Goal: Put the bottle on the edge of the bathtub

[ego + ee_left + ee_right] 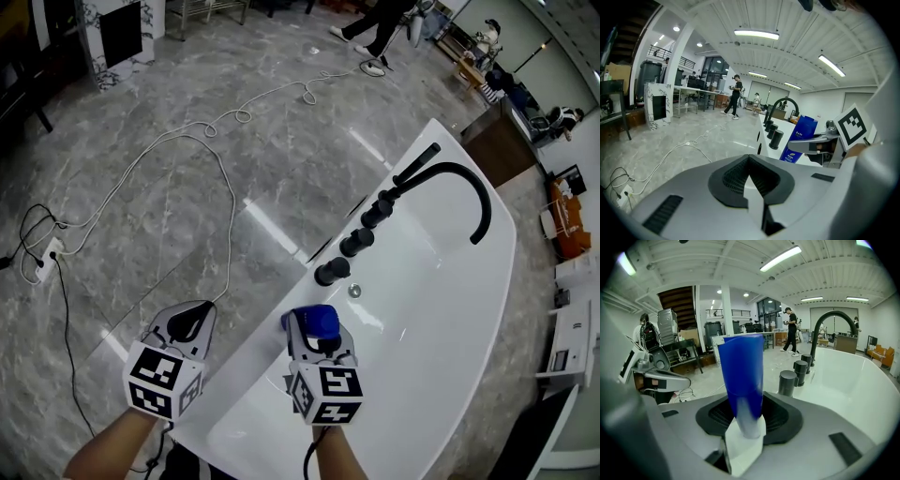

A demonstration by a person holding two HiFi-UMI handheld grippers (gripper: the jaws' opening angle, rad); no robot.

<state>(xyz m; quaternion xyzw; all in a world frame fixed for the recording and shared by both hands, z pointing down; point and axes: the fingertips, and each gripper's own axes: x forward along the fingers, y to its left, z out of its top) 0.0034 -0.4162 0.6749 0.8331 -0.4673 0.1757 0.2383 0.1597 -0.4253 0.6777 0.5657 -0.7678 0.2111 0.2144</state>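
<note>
While the right claw (745, 427) is clamping the blue bottle (740, 376) roughly upright between its jaws, it is holding it over the flat rim of the white bathtub (272, 339), near the closest of the black knobs (332, 272); whether the bottle is touching the rim I cannot tell. Meanwhile the left claw (187, 323) is hovering beside the tub over the grey floor (187, 141), jaws pressed together and gripping nothing.

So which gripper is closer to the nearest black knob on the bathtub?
Right. The right gripper, holding the blue bottle, is over the bathtub rim just below the knob. The left gripper is over the floor, farther off sideways.
</note>
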